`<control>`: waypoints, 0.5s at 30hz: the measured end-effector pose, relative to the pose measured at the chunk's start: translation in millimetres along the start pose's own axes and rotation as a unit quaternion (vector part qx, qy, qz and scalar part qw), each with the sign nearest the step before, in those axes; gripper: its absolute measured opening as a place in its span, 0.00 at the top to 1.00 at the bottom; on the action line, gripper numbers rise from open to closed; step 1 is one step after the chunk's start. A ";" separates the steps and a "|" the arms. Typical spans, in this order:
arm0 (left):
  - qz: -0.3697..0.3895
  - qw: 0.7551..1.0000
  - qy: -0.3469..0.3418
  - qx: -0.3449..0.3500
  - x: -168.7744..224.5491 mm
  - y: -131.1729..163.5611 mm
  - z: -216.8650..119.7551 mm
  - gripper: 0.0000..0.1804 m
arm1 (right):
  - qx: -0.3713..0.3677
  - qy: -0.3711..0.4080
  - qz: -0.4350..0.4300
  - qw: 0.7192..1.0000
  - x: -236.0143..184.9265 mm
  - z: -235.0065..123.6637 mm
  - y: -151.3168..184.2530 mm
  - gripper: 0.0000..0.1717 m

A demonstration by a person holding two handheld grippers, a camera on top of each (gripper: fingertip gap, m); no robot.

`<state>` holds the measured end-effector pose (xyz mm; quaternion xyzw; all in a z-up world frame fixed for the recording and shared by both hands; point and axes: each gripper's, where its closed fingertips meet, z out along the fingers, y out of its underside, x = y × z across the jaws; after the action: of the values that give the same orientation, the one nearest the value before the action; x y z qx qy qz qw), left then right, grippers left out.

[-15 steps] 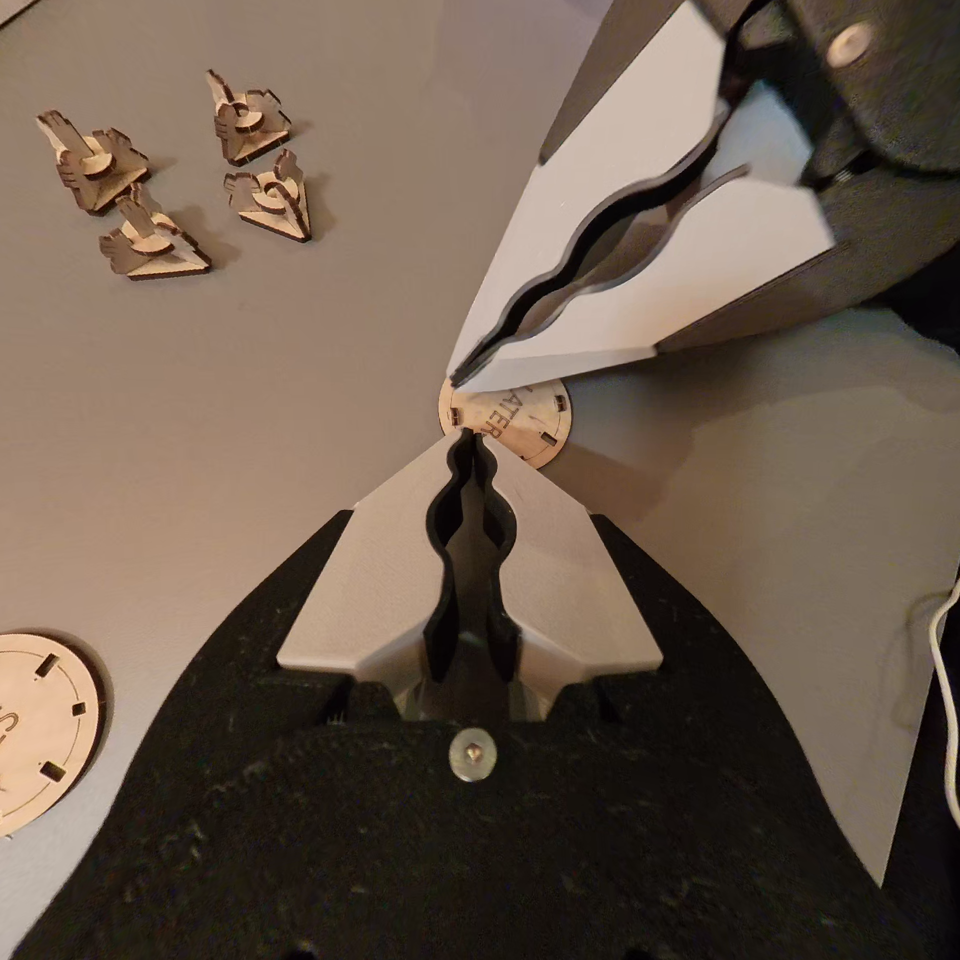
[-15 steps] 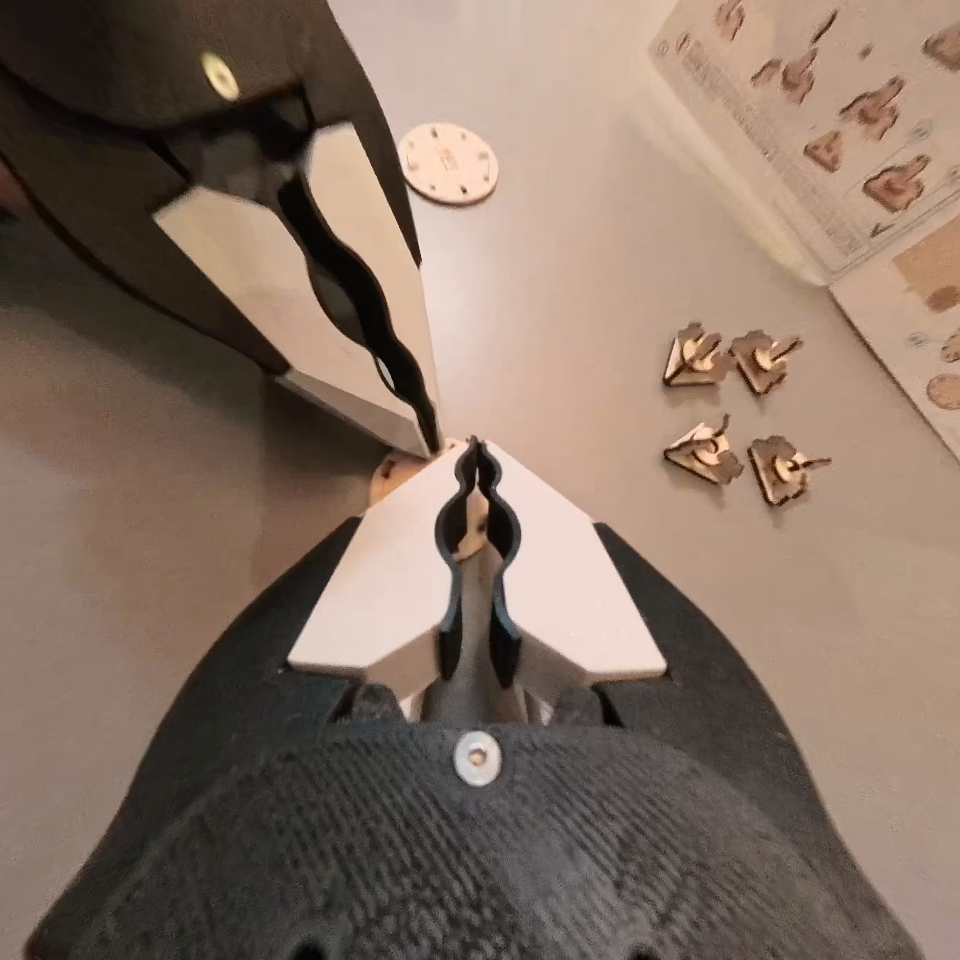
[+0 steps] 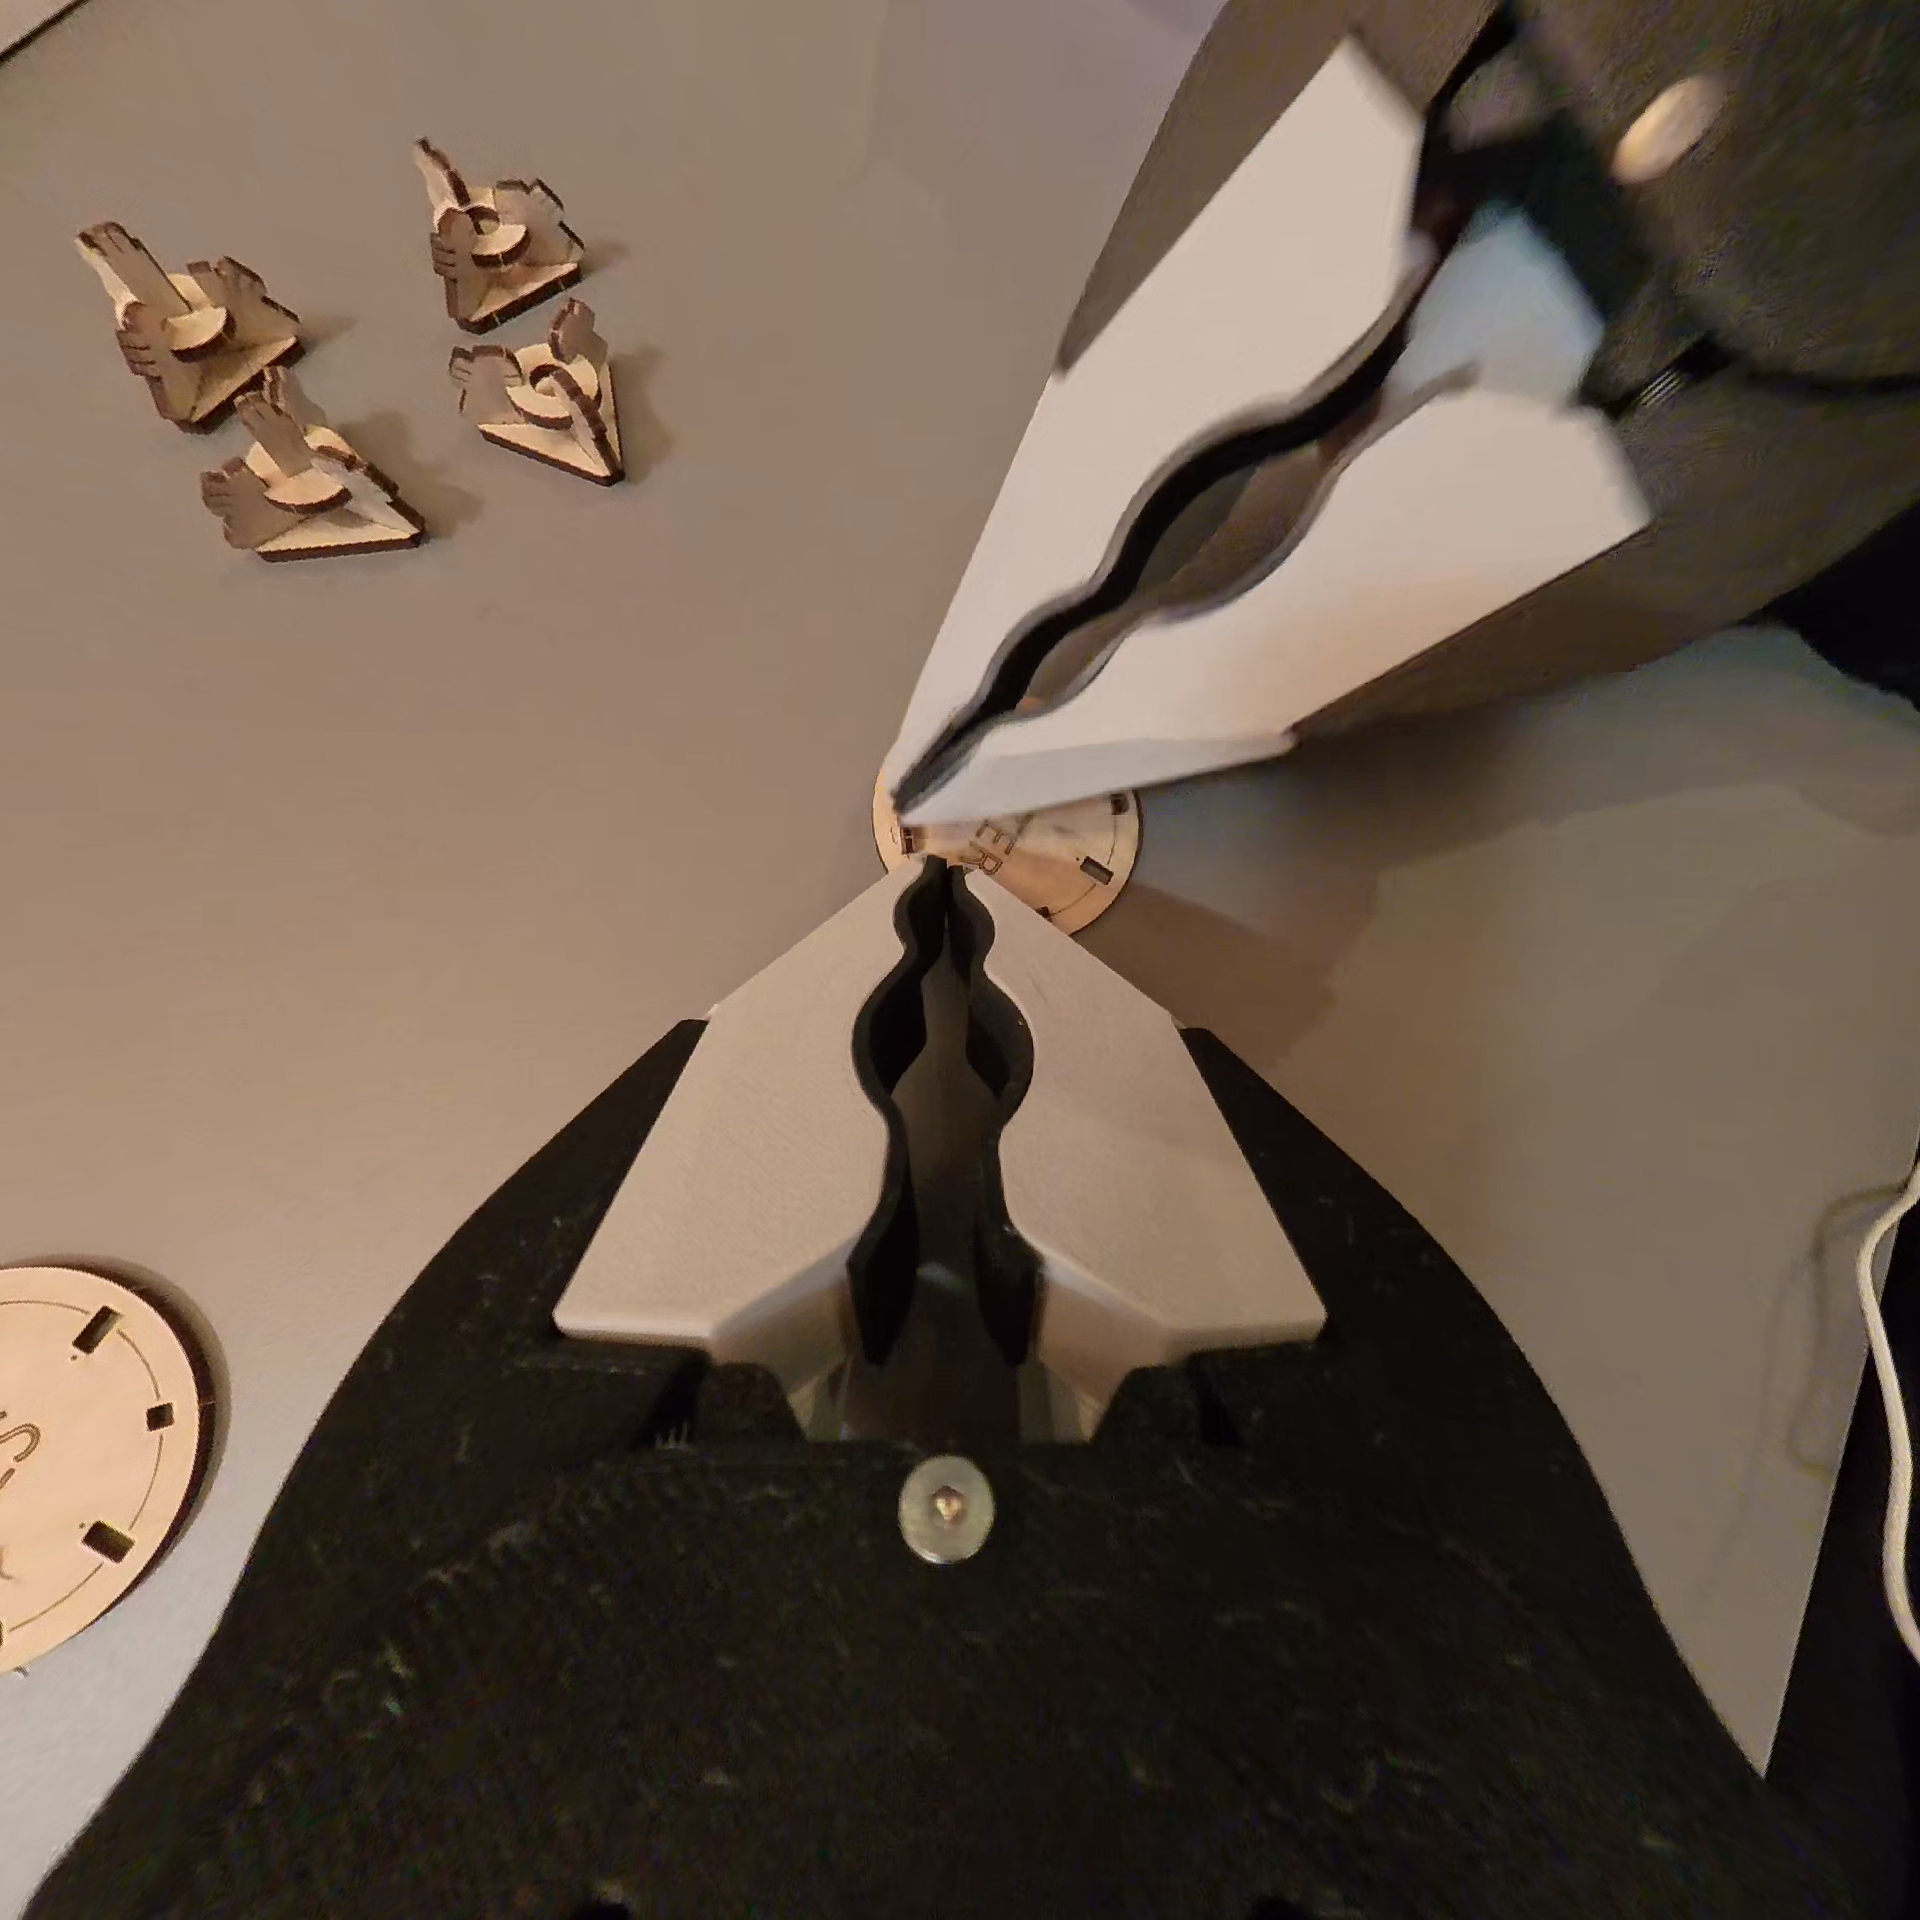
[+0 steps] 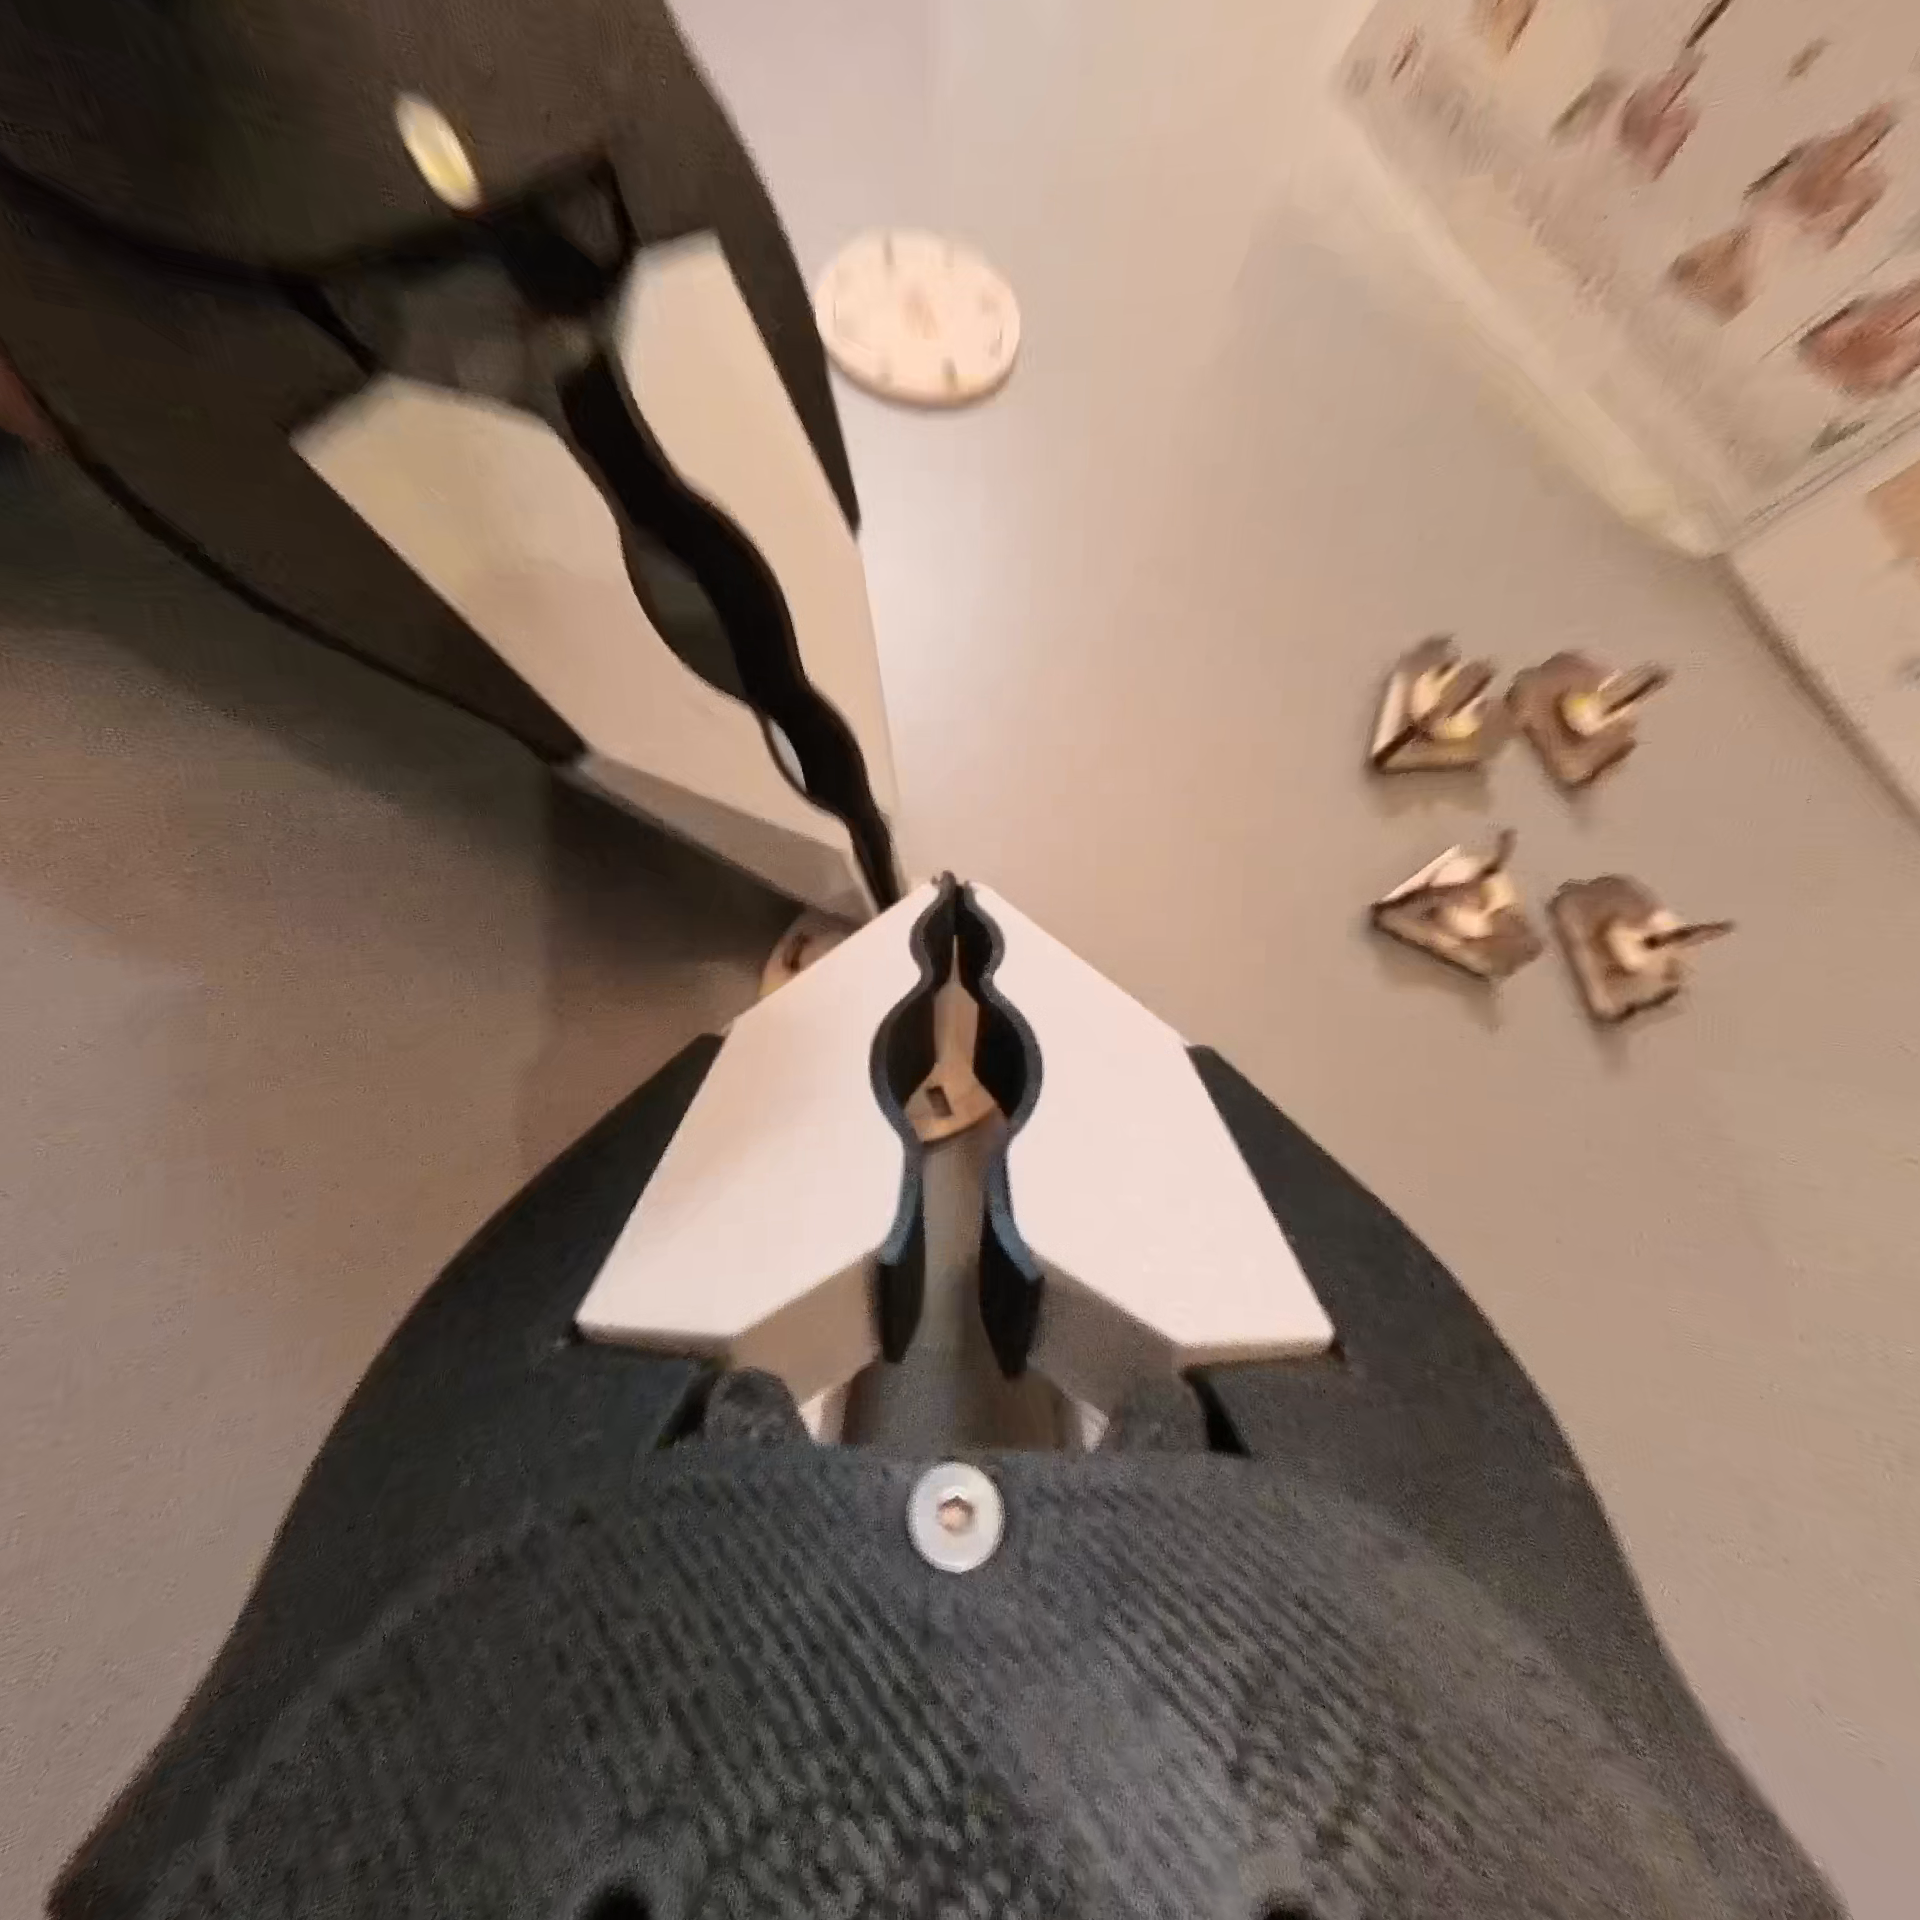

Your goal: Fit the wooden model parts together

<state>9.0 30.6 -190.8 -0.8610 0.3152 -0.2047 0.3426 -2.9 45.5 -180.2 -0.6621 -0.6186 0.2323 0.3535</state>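
Note:
A round wooden disc with small slots lies flat on the grey table. My left gripper is shut with nothing between its pads, its tips at the disc's near edge. My right gripper comes in from the upper right, also shut, its tips over the disc's left edge. In the right wrist view my right gripper is shut and bare. The disc shows through the gap behind its pads. The left gripper meets it tip to tip from the upper left.
Several small wooden assemblies stand at the far left; they also show in the right wrist view. A second slotted disc lies near left. Printed sheets lie far right. A white cable runs by the table's right edge. Left and right tips are no more than a few centimetres apart.
The right gripper is moving a little, its view is now blurred, and its tips have dropped slightly toward the disc. Both grippers stay shut. The disc has not visibly moved.

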 end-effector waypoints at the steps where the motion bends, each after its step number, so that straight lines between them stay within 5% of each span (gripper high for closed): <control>1: 0.000 1.000 -0.001 0.000 -0.2 0.0 0.0 1.00 | 0.006 -0.004 0.005 1.000 -1.2 2.8 -0.1 1.00; 15: 0.000 1.000 -0.001 0.000 -0.4 0.0 0.0 1.00 | 0.019 0.020 -0.002 1.000 5.1 -3.1 -5.7 1.00</control>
<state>8.7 30.8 -190.8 -0.8614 0.3146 -0.2038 0.3427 -3.7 49.9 -173.2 -0.6587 -0.6079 0.2304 0.3788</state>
